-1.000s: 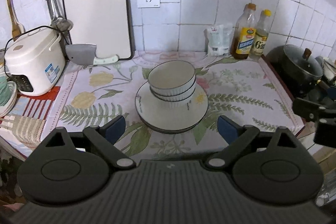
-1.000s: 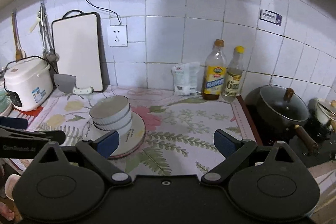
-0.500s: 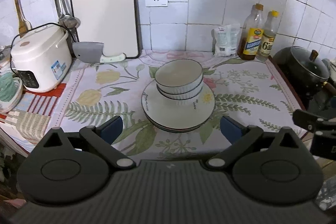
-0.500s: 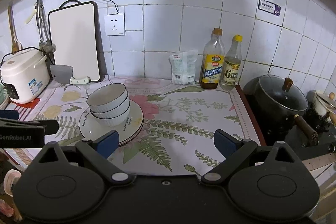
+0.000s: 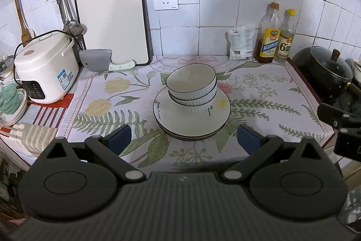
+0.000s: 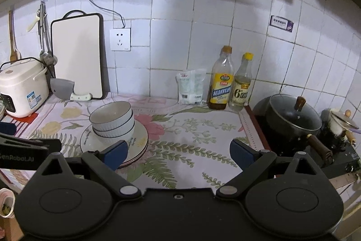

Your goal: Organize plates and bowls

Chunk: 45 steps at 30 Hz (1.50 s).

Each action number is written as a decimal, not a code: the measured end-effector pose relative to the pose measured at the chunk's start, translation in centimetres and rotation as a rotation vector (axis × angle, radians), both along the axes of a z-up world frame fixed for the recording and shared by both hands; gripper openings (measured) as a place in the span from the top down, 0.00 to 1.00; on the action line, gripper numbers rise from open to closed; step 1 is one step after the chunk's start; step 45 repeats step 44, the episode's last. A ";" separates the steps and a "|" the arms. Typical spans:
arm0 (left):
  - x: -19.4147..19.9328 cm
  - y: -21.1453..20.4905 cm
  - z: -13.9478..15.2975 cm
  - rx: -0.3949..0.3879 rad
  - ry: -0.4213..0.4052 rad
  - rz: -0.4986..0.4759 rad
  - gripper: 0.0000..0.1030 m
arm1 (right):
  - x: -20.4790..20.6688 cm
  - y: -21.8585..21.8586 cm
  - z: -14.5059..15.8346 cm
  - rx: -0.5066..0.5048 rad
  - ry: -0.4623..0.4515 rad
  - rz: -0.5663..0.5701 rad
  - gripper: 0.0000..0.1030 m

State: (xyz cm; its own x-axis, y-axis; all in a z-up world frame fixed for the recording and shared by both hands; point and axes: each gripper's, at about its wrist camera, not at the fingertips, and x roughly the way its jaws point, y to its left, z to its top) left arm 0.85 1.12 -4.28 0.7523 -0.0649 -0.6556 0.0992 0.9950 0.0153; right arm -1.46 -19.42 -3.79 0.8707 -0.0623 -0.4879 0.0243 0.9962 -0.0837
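Observation:
Nested white ribbed bowls [image 5: 191, 85] with dark rims sit on a stack of white plates [image 5: 178, 123] on the floral cloth. My left gripper [image 5: 183, 139] hangs just in front of the stack, open, with nothing between its blue pads. In the right wrist view the same bowls [image 6: 111, 120] and plates [image 6: 140, 139] lie at the left. My right gripper [image 6: 179, 154] is open and empty, to the right of the stack, with its left pad in front of the plates' near edge.
A rice cooker [image 5: 44, 71], a cleaver [image 5: 99, 60] and a cutting board [image 5: 111, 19] stand at the back left. Two bottles [image 5: 274, 35] and a white bag [image 5: 240, 42] line the back wall. A lidded black wok [image 5: 329, 67] sits on the stove at the right.
Both views have shifted slightly, so the stack sits a little differently in each frame. The bowls and plates have not moved, and both grippers stay open.

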 end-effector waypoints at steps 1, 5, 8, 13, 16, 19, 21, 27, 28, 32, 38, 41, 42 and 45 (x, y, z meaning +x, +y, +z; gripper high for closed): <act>-0.1 0.0 0.0 0.002 -0.005 0.001 0.02 | -0.1 0.0 -0.1 0.002 -0.005 -0.003 0.04; -0.4 0.2 -0.2 0.006 -0.022 0.012 0.02 | -0.6 0.0 -0.5 -0.012 -0.031 -0.018 0.04; -0.6 0.2 -0.3 0.012 -0.041 0.017 0.02 | -0.9 0.0 -0.6 -0.017 -0.053 -0.022 0.04; -0.8 0.4 -0.4 -0.009 -0.054 0.016 0.02 | -0.9 -0.3 -0.8 0.038 -0.051 -0.027 0.04; -0.8 0.4 -0.6 -0.019 -0.055 0.016 0.02 | -0.7 -0.4 -1.2 0.031 -0.039 -0.037 0.04; -1.0 0.4 -0.8 -0.018 -0.068 0.012 0.02 | -0.7 -0.4 -1.5 0.032 -0.038 -0.042 0.04; -1.0 0.4 -0.9 -0.013 -0.073 0.015 0.02 | -0.5 -0.4 -1.7 0.023 -0.037 -0.044 0.04; -0.8 0.5 -1.2 -0.021 -0.060 0.025 0.02 | -0.4 -0.4 -1.9 0.024 -0.027 -0.048 0.04; -0.9 0.4 -1.2 -0.019 -0.058 0.028 0.02 | -0.5 -0.4 -1.9 0.024 -0.027 -0.048 0.04; -0.8 0.4 -1.2 -0.013 -0.055 0.036 0.02 | -0.6 -0.4 -1.8 0.019 -0.031 -0.043 0.04; -0.9 0.4 -1.2 -0.017 -0.054 0.035 0.02 | -0.5 -0.4 -1.9 0.026 -0.017 -0.043 0.04; -0.9 0.4 -1.1 -0.020 -0.056 0.031 0.02 | -0.5 -0.4 -1.9 0.026 -0.016 -0.043 0.04; -1.0 0.4 -1.1 -0.022 -0.059 0.028 0.02 | -0.5 -0.4 -2.0 0.025 -0.015 -0.044 0.04; -1.1 0.4 -1.1 -0.025 -0.062 0.026 0.02 | -0.4 -0.4 -2.0 0.024 -0.011 -0.041 0.04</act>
